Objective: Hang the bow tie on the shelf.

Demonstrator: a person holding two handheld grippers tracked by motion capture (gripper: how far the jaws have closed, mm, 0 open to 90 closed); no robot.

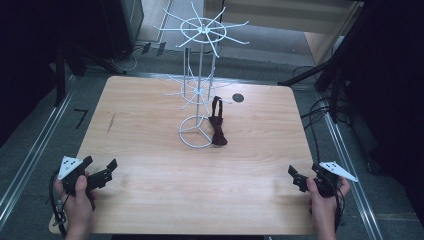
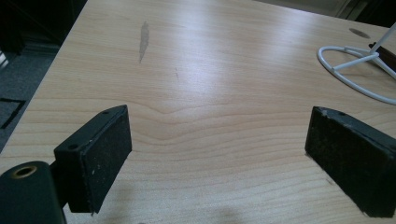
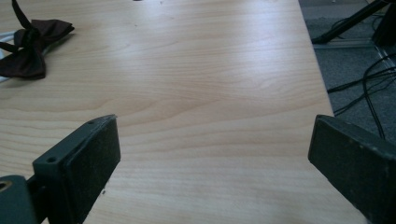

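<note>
A white wire display stand [image 1: 200,75] rises from the middle of the wooden table [image 1: 150,150], with spoked hook rings at two heights and a round base ring [image 2: 355,70]. A dark brown bow tie [image 1: 218,131] lies against that base on its right side, its strap [image 1: 216,105] rising toward the lower hooks. The bow tie [image 3: 32,46] also appears at the far left in the right gripper view. My left gripper [image 1: 102,167] rests near the table's front left, open and empty. My right gripper [image 1: 305,179] sits at the front right edge, open and empty too.
A dark round spot [image 1: 238,97] marks the table behind the stand. A grey smear [image 2: 144,39] shows on the wood at the left. Black cables [image 3: 369,79] lie on the floor beyond the right edge. Metal rails [image 1: 30,160] run along both sides of the table.
</note>
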